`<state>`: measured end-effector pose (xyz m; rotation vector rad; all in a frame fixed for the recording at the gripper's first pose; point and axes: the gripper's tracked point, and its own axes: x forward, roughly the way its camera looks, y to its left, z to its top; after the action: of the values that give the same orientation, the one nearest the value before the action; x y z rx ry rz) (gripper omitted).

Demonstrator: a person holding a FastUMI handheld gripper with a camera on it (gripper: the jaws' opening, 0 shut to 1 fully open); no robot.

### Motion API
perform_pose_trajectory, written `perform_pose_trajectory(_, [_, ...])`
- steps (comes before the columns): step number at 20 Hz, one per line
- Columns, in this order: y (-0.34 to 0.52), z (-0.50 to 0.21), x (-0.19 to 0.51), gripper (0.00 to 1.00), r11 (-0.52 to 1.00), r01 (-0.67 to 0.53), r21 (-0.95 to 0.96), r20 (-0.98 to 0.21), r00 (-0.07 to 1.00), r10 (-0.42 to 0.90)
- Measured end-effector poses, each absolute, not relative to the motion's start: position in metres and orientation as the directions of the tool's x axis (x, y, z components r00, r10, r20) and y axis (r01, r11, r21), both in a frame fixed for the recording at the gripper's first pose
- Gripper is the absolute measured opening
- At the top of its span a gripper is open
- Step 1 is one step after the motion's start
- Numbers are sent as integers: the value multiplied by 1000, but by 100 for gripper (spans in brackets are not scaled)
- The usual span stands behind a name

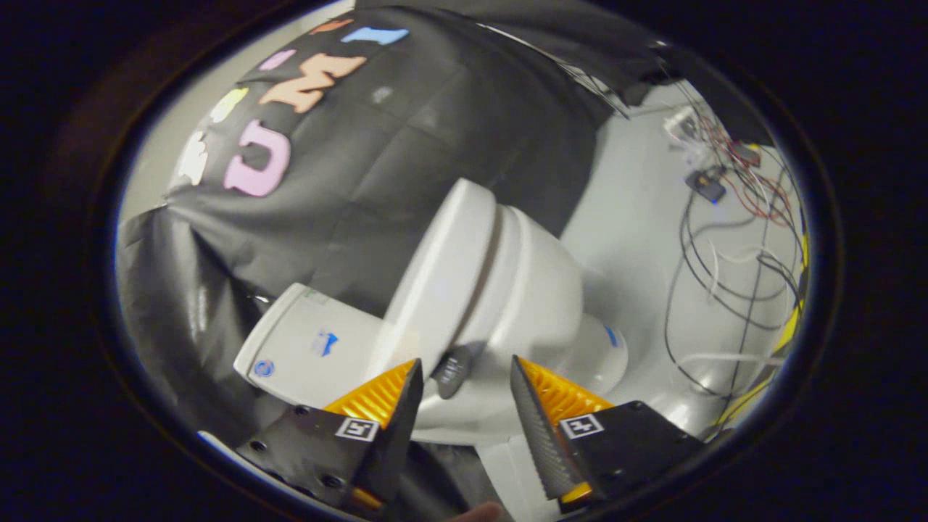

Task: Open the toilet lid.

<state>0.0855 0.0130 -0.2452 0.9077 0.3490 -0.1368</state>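
Toilet (529,290) took up the middle of the scene as the largest thing, white, glossy and tipped over in the slanted view; everything below is placed against it. Behind it hung the dark booth wall (406,167), and to the side away from the tank lay a pale floor (631,239). At the toilet's rear sat its tank (308,348), near the wall. On the floor well apart from the bowl ran a tangle of loose wires (732,246) with a few small electronic parts.

Toilet lid (446,272) lay closed over the seat, seen nearly edge-on as a long, slightly domed slab, its hinge end toward the tank and its free front rim toward the fingers. A small dark piece (453,371) showed at the toilet just ahead of the fingers; what it was could not be told.

Hand-held gripper (464,384) hung just short of the toilet with its fingers spread apart and nothing between them, the lid's near end lying just beyond the gap.

By my reading the lid was stiff, smooth plastic, light for its size yet slippery, and it would swing on its hinge rather than lift free. The sensible hold looked to be the free front rim, farthest from the hinge, with one finger slipped under the lip and the other on top
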Motion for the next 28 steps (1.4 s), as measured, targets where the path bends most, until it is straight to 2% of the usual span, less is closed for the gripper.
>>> perform_pose_trajectory(2, [15,-226,94,59,568,234,789,-302,953,25])
perform_pose_trajectory(7, [10,-232,109,16,432,301,850,-323,946,-25])
perform_pose_trajectory(10, [1,-233,115,16,372,395,840,-386,917,-104])
perform_pose_trajectory(12, [7,-233,110,1,384,432,816,-423,899,-113])
perform_pose_trajectory(19, [16,-213,108,1,355,609,709,-591,788,-171])
perform_pose_trajectory(22, [24,-188,108,1,386,646,659,-622,756,-205])
perform_pose_trajectory(28, [37,-146,112,1,492,648,581,-604,749,-273])
